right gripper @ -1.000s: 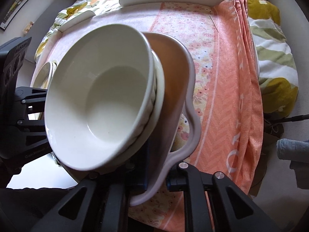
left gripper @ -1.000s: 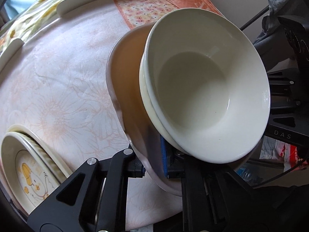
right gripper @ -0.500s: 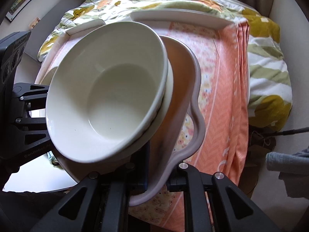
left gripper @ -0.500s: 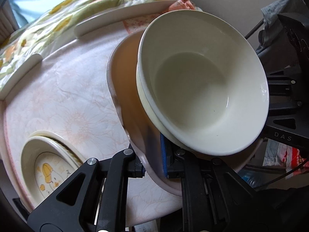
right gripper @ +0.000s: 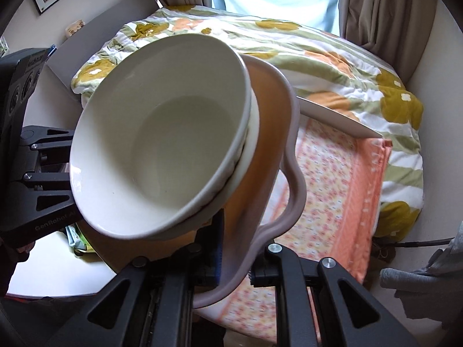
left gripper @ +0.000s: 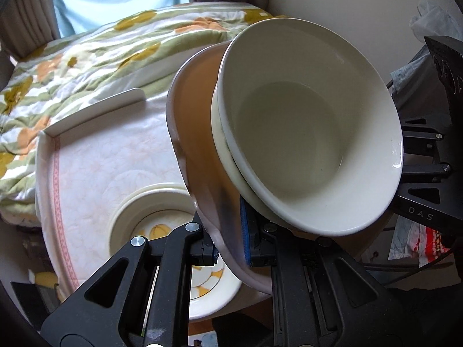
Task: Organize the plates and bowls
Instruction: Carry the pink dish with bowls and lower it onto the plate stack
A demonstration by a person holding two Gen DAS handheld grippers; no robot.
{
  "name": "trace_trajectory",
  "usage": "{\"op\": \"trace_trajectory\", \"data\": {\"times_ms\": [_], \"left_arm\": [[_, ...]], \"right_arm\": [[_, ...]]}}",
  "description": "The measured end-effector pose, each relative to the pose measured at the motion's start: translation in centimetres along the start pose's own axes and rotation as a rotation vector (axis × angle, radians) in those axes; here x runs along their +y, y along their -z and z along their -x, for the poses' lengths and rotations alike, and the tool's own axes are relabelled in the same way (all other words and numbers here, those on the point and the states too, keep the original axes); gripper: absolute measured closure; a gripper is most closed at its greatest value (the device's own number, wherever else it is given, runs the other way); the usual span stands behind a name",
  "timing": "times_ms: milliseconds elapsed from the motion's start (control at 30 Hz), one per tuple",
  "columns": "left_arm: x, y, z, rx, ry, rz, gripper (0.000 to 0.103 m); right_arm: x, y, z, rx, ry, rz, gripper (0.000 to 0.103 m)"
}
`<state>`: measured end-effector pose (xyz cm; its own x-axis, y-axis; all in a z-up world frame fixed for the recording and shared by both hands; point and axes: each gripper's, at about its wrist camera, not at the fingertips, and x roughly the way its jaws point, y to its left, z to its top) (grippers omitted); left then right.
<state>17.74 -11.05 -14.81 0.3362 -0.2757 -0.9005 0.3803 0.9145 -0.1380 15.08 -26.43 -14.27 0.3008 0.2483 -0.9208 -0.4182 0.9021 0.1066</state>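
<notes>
While fingers (left gripper: 249, 231) pinch it, tray (left gripper: 196, 133) carries bowls (left gripper: 312, 144).

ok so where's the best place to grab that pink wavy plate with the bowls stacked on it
By its rim, at two opposite edges, coming in from the sides. The pink plate is wide and shallow with a raised lip thin enough to pinch, and the stacked bowls fill its middle. The left gripper and right gripper are each shut on that lip, which probably keeps the load balanced.

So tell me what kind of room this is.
Most likely a bedroom at home: a floral quilt spread over a bed, curtains at a window, and a small cloth-covered table carrying a plate.
</notes>
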Motion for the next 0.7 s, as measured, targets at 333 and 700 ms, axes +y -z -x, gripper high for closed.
{"op": "trace_trajectory", "data": {"times_ms": [333, 700], "left_arm": [[9.9, 5.5, 0.5, 0.046, 0.009, -0.029, 0.094], [12.5, 10.5, -3.0, 0.152, 0.075, 0.004, 0.093]], "right_arm": [[10.7, -1.8, -3.7, -0.024, 0.019, -0.058, 0.091], [14.1, 0.0, -8.3, 0.036, 0.016, -0.153, 0.091]]}}
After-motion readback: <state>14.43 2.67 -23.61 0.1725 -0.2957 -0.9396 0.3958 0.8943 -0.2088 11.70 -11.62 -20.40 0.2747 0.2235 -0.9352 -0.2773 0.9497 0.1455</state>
